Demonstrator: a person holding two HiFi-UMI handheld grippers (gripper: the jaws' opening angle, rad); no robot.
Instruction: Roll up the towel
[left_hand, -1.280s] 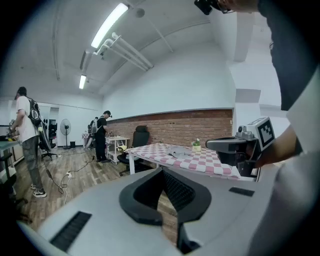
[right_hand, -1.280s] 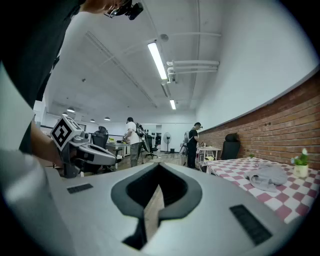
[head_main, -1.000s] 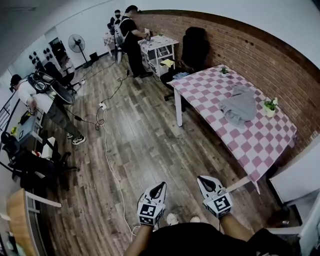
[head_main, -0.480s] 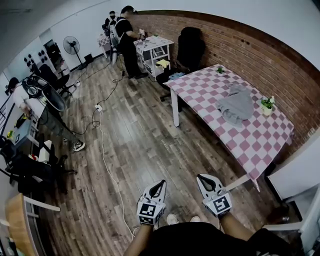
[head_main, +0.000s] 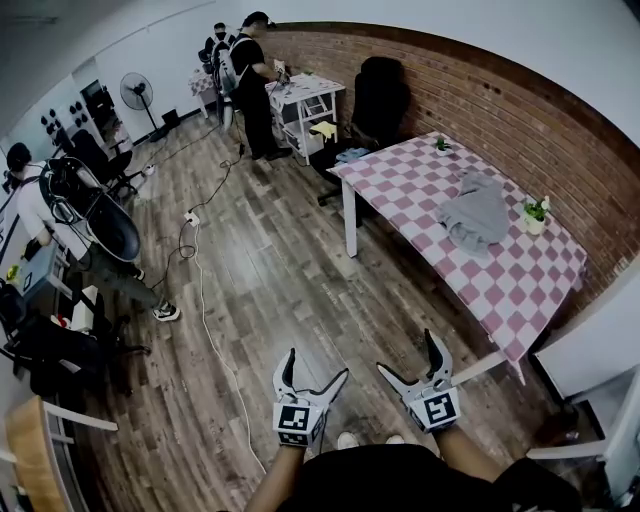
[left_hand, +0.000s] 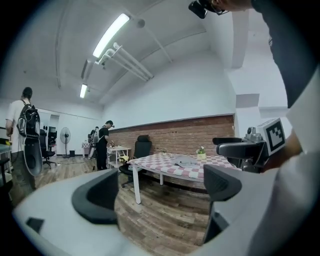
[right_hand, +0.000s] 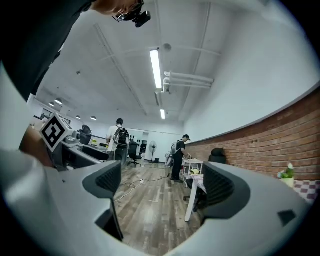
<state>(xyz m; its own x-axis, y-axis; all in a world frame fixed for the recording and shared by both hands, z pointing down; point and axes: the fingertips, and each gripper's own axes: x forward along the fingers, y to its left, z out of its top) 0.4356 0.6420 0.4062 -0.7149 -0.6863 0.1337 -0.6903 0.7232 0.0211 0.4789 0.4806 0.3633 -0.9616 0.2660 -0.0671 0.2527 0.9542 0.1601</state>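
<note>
You hold both grippers low over the wooden floor (head_main: 280, 280), well short of the tabletop (head_main: 500, 290). The left gripper (head_main: 316, 364) and right gripper (head_main: 406, 352) have just been opening. Their fingers, pressed together a second ago, now stand wide apart with nothing between them. The grey towel (head_main: 478, 212) lies crumpled on the checked tabletop, far ahead of the fingers and off to their right, just beside a small potted plant (head_main: 538, 213). It lies as it did before. A person with a backpack (head_main: 60, 215), far left of the fingers, has shifted position.
</note>
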